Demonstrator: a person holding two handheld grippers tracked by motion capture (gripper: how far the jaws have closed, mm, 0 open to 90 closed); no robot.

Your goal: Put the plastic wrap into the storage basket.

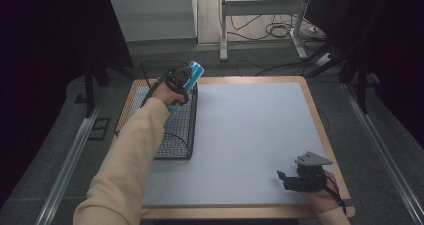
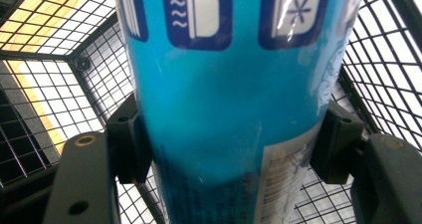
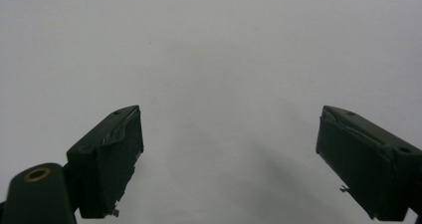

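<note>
Both grippers are on show from above. One, the left gripper (image 1: 186,80), is up over the far end of a black wire basket (image 1: 172,135). Its jaws are squeezed tight on a blue can (image 1: 194,71). The can tips up and away from the hand, so its pale top points to the back of the table. Up close, in the left gripper view, the can (image 2: 224,109) sits between the two black pads (image 2: 130,139), and each pad touches one side of it. The can has little white pictures in dark blue squares, and a white label low down. The basket's wire squares (image 2: 59,109) show behind and under the can.

Over at the near right corner is the right gripper (image 1: 292,177). It is low over the white mat (image 1: 250,135). Its jaws are wide apart and hold nothing. In the right gripper view, plain white mat (image 3: 219,74) lies between the jaws.

A sleeve (image 1: 125,165) reaches up along the left side of the table (image 1: 320,120).
</note>
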